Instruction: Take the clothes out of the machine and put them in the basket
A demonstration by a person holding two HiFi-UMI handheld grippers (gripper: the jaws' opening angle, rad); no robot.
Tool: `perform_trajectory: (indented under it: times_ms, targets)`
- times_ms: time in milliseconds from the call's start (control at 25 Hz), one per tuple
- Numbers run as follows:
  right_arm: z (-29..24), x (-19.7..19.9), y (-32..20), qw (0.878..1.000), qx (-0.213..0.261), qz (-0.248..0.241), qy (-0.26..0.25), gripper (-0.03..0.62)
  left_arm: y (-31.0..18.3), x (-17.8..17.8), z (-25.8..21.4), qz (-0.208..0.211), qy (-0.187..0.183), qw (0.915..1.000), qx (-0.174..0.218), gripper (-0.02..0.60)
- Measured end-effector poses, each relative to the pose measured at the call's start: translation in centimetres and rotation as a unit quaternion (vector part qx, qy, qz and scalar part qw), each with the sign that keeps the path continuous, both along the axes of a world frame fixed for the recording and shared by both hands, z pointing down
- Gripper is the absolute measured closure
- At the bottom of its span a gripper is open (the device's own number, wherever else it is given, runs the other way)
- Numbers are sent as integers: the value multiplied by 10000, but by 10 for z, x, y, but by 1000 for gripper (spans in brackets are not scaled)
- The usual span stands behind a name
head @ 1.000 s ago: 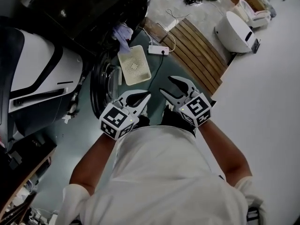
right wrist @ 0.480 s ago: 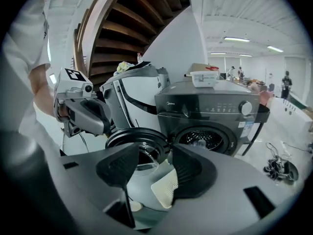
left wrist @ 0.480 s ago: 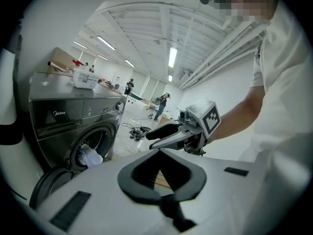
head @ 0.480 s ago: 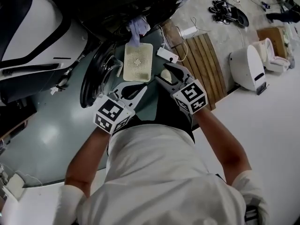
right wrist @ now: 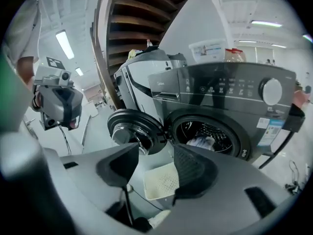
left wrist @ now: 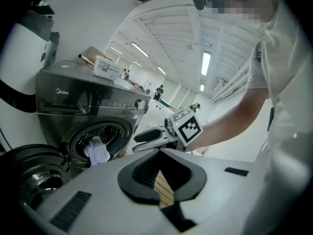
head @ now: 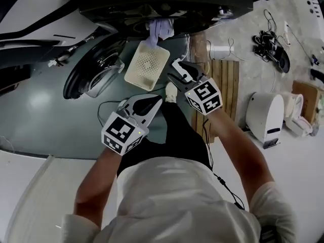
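Note:
A dark front-loading washing machine (head: pixel 167 1) stands with its round door (head: pixel 93 77) swung open. A pale garment (head: pixel 159 29) hangs out of the drum mouth, also seen in the left gripper view (left wrist: pixel 96 151) and the right gripper view (right wrist: pixel 203 142). A cream perforated basket (head: pixel 147 65) lies on the floor below the opening. My right gripper (head: pixel 174 71) is open and empty, beside the basket's right edge and short of the drum. My left gripper (head: pixel 157 100) trails behind the basket, its tips together with nothing between them.
A wooden slatted board (head: pixel 225 85) lies to the right of the basket, with a white power strip and cable near it. A white appliance (head: pixel 263 115) and a tangle of cords (head: pixel 271 47) sit further right. A large white machine (head: pixel 30 14) stands to the left.
Both grippers have moved forward and down toward the basket and the machine's opening, and the head view has swung over them. The jaws look the same as before.

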State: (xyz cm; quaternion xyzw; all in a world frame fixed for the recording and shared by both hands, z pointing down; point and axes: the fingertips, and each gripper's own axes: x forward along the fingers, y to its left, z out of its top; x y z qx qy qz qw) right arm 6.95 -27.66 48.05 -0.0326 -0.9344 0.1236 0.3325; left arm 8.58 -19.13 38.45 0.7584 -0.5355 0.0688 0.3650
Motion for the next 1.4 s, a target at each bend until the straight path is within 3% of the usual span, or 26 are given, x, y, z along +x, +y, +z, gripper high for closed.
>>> perform_trajectory:
  times_ms: [200,360,480,600,760,1040,1240,1400]
  targets:
    - [70,-9,-33,9985,29,-498,241,372,-21,12,40,-523,33,9986,-119,583]
    - [134,-22,-49,9974,114,-614,363,372,-33,12,74,-812,55,9967,-10,583]
    - [179,-35,-59,9982,129,-444,390,370,-34,8,105,-922,131,9956,124,583]
    - [217,-51,-66,9985,225,-344,367,370,-29,9,143,-689,-90,9975,145,583]
    - [259,-79,-82,9986,407,-127,323,370,-27,-2,189,-556,-89,9983,127,583]
    - [318,-122,-117,9974,647,171,253,341,-36,-20,229,-308,-320,9988,199,583]
    - [350,-146,-147,9959,702,510,238,341,-48,-45,243,-610,-311,9970,352,583]
    - [361,-171,-166,9949,788,619,93,287,-57,-57,252,-877,-149,9950,453,583]
